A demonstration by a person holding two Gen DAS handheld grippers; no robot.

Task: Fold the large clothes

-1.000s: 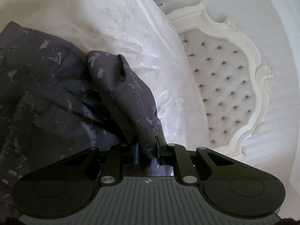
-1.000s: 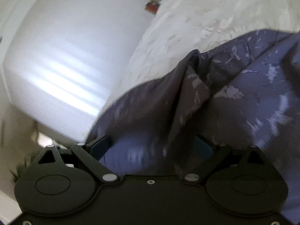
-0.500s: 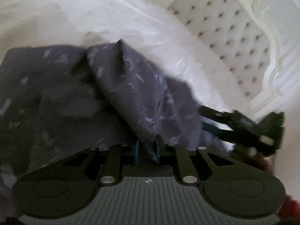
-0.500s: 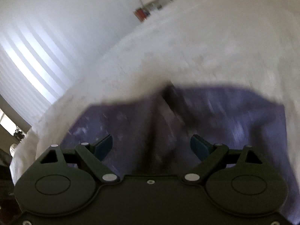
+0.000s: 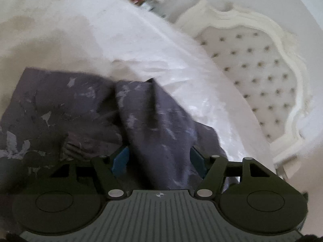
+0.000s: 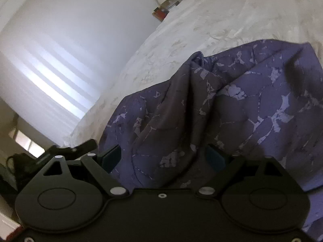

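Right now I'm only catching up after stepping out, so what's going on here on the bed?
A person with a gripper in each hand is folding a dark purple patterned garment on the white bedspread. The left gripper has just been opening, and a raised fold of the cloth stands loose between its jaws. The right gripper is open too, with cloth between its fingers but not pinched.

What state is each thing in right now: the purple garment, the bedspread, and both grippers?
purple garment: bunched and creased on the bed, not flat.
left gripper: jaws just opened; a fold of the garment lies between them, unpinched.
right gripper: open wide, cloth between the jaws but not clamped.
white bedspread: spread over the bed, lightly wrinkled.
tufted headboard: upright behind the bed.
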